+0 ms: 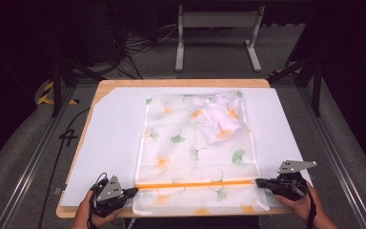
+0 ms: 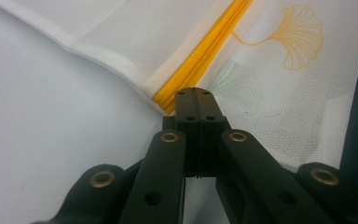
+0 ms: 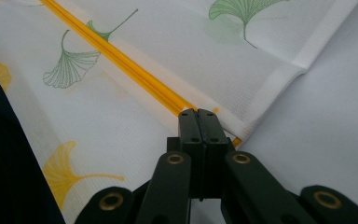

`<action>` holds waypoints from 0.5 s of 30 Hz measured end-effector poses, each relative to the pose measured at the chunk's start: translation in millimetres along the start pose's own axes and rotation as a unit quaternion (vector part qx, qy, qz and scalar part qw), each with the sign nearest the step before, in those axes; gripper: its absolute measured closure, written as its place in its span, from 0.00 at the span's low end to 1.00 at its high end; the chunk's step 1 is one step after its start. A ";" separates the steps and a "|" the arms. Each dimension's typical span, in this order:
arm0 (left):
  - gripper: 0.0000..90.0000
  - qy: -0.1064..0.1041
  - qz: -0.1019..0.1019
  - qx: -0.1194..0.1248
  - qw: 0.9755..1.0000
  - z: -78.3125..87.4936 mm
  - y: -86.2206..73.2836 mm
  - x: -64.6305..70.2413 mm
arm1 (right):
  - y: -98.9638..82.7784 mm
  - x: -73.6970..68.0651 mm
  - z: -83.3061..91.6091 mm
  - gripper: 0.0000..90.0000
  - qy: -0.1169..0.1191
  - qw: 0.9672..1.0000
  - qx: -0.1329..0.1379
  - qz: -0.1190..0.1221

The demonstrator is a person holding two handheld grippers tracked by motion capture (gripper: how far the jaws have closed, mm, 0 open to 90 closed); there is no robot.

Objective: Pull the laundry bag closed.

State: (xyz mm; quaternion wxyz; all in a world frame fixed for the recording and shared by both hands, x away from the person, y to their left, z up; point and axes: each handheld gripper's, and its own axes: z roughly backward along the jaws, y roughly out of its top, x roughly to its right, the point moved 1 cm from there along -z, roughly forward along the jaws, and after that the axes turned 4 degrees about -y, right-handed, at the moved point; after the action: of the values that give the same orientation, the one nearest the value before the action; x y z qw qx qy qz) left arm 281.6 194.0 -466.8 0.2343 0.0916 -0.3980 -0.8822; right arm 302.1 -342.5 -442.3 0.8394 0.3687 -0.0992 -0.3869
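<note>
White sheet (image 1: 109, 143) covers wooden table (image 1: 181, 83); grey floor (image 1: 209, 57) beyond.

Wooden table (image 1: 171, 83) under white sheet (image 1: 109, 143)

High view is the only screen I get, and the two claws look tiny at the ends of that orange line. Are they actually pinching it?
Observer: Yes. In the left gripper view the left claw has its jaws pressed flat together on the end of the orange strip.
Visitor: And the other one?
Observer: Same. The right claw is shut on the strip's opposite end, at a hemmed corner of the bag.
Visitor: What is that bag made of?
Observer: Up close it is a fine white mesh, printed with fan-shaped leaves.
</note>
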 end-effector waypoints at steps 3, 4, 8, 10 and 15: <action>1.00 0.000 0.000 0.000 1.000 0.0 0.0 0.1 | -0.4 -0.8 0.5 1.00 -0.003 1.000 0.000 0.003; 1.00 0.001 -0.001 0.000 1.000 0.1 0.1 0.2 | -0.7 -0.7 0.5 1.00 -0.003 1.000 0.001 0.003; 1.00 -0.001 0.001 0.000 1.000 0.1 -0.2 -0.1 | -2.5 -0.4 0.5 1.00 -0.002 1.000 0.006 -0.002; 1.00 -0.001 0.001 0.000 1.000 0.1 -0.1 -0.1 | -2.9 -0.2 0.6 1.00 0.000 1.000 0.008 -0.002; 1.00 -0.006 0.002 0.002 1.000 0.3 -0.4 -1.4 | -2.9 -1.4 0.9 1.00 -0.003 1.000 0.009 0.002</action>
State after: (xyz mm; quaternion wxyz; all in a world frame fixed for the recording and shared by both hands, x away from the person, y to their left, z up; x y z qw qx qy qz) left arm 282.6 195.1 -466.9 0.2340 0.0861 -0.4013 -0.8814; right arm 299.0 -343.2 -443.5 0.8365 0.3745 -0.1058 -0.3859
